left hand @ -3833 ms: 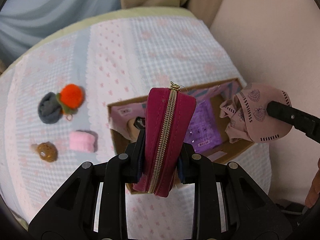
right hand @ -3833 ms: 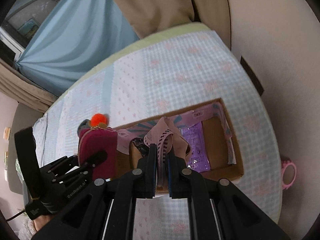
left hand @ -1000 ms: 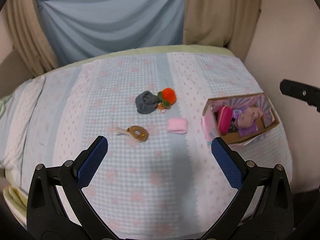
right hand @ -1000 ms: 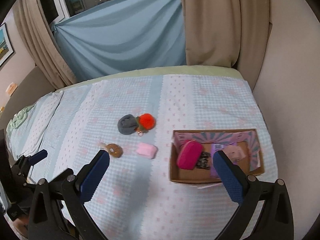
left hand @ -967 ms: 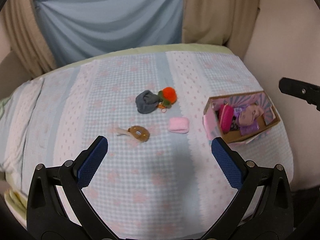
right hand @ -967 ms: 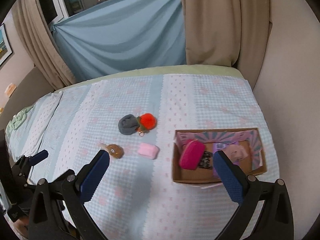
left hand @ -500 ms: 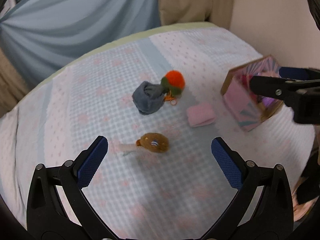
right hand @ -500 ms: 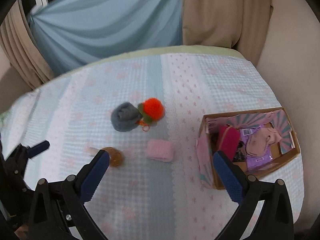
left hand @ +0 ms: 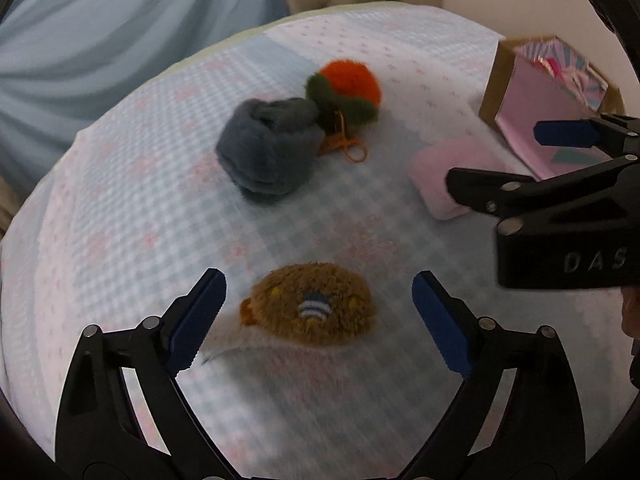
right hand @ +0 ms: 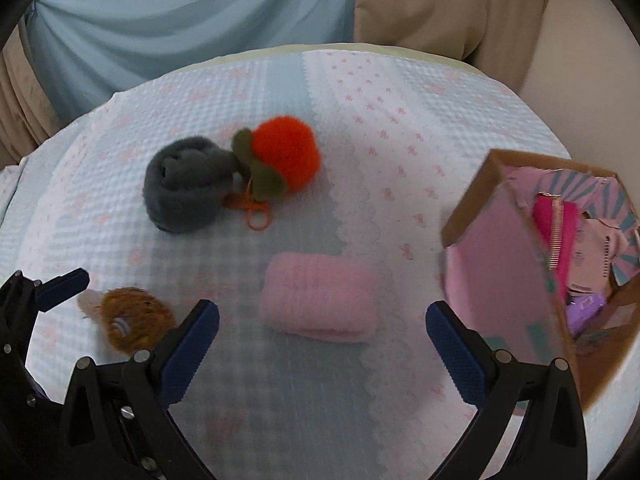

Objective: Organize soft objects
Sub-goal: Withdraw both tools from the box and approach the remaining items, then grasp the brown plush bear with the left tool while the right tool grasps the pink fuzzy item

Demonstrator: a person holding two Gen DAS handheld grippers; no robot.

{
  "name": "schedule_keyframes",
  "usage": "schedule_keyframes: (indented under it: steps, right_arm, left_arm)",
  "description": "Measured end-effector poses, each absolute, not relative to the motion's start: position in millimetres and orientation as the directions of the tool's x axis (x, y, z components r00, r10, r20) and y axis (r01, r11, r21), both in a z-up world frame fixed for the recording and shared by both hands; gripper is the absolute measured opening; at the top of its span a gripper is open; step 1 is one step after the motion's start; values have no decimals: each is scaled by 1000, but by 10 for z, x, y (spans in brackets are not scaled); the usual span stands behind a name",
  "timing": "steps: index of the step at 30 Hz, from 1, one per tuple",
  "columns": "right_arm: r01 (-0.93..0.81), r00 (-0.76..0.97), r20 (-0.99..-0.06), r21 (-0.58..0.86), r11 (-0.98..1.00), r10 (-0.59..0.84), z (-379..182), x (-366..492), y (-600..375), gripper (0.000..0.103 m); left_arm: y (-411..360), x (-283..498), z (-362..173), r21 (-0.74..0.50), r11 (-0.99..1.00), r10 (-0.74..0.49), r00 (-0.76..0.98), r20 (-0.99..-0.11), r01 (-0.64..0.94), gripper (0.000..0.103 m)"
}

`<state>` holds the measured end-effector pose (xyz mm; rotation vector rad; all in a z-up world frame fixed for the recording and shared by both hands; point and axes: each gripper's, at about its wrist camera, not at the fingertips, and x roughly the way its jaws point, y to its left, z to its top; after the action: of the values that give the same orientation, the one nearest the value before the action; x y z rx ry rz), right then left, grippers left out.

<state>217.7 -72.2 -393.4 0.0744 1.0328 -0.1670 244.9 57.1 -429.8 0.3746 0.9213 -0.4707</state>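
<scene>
My left gripper [left hand: 318,312] is open, low over the bed, with a brown fuzzy plush [left hand: 312,310] between its fingers. My right gripper [right hand: 322,344] is open, with a pink rolled cloth [right hand: 320,298] just ahead between its fingers. The brown plush [right hand: 134,318] shows at the left of the right wrist view, and the pink cloth [left hand: 444,170] shows partly behind the right gripper in the left wrist view. A grey rolled sock [right hand: 186,184] and an orange pom-pom keychain [right hand: 286,154] lie together farther back.
A cardboard box [right hand: 480,256] with a pink lining stands at the right and holds a magenta zip pouch [right hand: 554,224] and pink fabric. The bed has a checked light blue and pink cover [right hand: 360,92]. Curtains hang behind. A wall is at the right.
Both grippers have come down closer to the bed. The left now frames the brown plush and the right frames the pink cloth. Both stay open.
</scene>
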Motion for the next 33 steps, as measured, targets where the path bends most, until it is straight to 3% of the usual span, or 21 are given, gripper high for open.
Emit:
schedule_keyframes:
  steps: [6,8,11,13,20,22,27,33]
  right_arm:
    - [188,512,-848,-45,981,-137,-4200,2319,-680,103]
    - [195,508,-849,-49,980,-143,-4278,2374,-675,102]
    - [199,499,-855,-46,979,-142,-4363,2444,-678,89]
    - [198,491,-859,-56,979,-148,-4409,2475,-677,76]
    - [193,507,-849,-59,979,-151,-4388,2469,-698,48]
    - [178,520,-840,-67,982,-152,-4346,2470,-668,34]
    - [173,530,-837,-54,983,-139,-4291,2480,-669,22]
    - [180,554,-824,-18,983,-117,-4099,2418,-722,21]
  left_arm:
    - [512,2548,-4550,140,824,-210,525,-825,550,82]
    - [507,2581,-4614,134,825,-208,515,-831,549,70]
    - [491,2604,-4701,144,820,-191,502,-843,554,60]
    - [485,2602,-4724,172,812,-177,516,-838,557,57]
    - [526,2643,-4708,138,819,-200,502,-841,557,50]
    - [540,2646,-4704,129,823,-205,501,-841,553,49]
    - [573,2607,-4604,106,843,-215,510,-833,528,48]
    - [647,2582,-4429,99,860,-221,539,-813,501,48]
